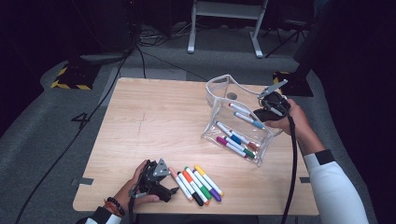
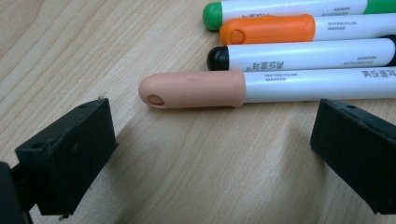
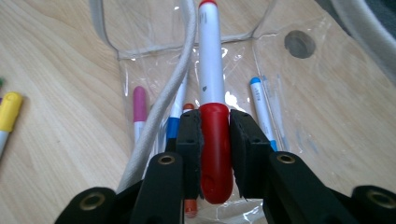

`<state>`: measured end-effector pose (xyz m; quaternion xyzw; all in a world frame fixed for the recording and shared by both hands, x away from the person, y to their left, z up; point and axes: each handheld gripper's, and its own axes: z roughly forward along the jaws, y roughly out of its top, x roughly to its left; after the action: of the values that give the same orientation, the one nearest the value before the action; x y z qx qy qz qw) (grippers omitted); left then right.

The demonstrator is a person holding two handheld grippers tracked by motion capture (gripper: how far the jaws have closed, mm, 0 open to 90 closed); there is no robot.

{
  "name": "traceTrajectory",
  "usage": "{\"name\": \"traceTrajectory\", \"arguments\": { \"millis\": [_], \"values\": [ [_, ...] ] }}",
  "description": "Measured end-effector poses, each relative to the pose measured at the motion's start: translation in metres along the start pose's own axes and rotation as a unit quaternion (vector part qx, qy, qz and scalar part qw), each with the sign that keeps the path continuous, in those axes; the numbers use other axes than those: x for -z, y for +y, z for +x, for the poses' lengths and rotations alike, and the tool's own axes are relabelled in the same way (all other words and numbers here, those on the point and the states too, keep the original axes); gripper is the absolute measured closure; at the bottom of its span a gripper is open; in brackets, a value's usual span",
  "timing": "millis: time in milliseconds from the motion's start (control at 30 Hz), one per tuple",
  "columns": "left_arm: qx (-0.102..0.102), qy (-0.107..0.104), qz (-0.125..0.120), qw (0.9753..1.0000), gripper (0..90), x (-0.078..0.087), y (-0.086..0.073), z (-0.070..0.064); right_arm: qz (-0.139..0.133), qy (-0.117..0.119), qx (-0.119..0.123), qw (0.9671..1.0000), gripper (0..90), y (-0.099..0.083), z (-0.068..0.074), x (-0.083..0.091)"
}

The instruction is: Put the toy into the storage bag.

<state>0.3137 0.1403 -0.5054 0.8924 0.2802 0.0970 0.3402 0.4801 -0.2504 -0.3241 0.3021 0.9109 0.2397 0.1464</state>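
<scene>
A clear plastic pouch (image 1: 219, 91) stands open on the right of the wooden table, with several markers (image 1: 236, 139) inside. My right gripper (image 1: 266, 111) is at the pouch's right rim, shut on a red marker (image 3: 212, 140) by its cap, the white barrel pointing into the pouch (image 3: 140, 37). My left gripper (image 1: 161, 186) rests open near the front edge, next to a row of loose markers (image 1: 198, 184). In the left gripper view its jaws stand wide apart just short of a peach-capped marker (image 2: 196, 88), with black (image 2: 299, 55), orange (image 2: 268, 29) and green (image 2: 215, 14) ones behind.
The table's front edge (image 1: 196, 212) runs close under the left hand. A yellow-capped marker (image 3: 9, 112) lies left of the pouch in the right gripper view. Cables (image 1: 294, 158) trail from both grippers. A white frame stand (image 1: 224, 23) and floor cables lie beyond the table.
</scene>
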Motion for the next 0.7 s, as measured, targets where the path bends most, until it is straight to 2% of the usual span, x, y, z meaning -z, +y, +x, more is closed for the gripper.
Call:
{"name": "traceTrajectory", "arguments": {
  "millis": [133, 433, 567, 700],
  "values": [
    [0.0, 0.0, 0.0, 1.0, 0.4, 0.0, 0.0, 0.0, 0.0, 0.009, 0.001, 1.0, 75.3, -0.001, 0.0, 0.0],
    [0.0, 0.0, 0.0, 1.0, 0.4, 0.0, 0.0, 0.0, -0.019, -0.011, -0.012, 0.9997, 65.4, -0.005, -0.004, 0.006],
    [0.0, 0.0, 0.0, 1.0, 0.4, 0.0, 0.0, 0.0, -0.048, -0.02, -0.019, 0.9985, 59.7, -0.007, -0.005, 0.017],
    [0.0, 0.0, 0.0, 1.0, 0.4, 0.0, 0.0, 0.0, -0.091, -0.026, -0.02, 0.9953, 53.6, -0.011, -0.004, 0.034]
  ]
}}
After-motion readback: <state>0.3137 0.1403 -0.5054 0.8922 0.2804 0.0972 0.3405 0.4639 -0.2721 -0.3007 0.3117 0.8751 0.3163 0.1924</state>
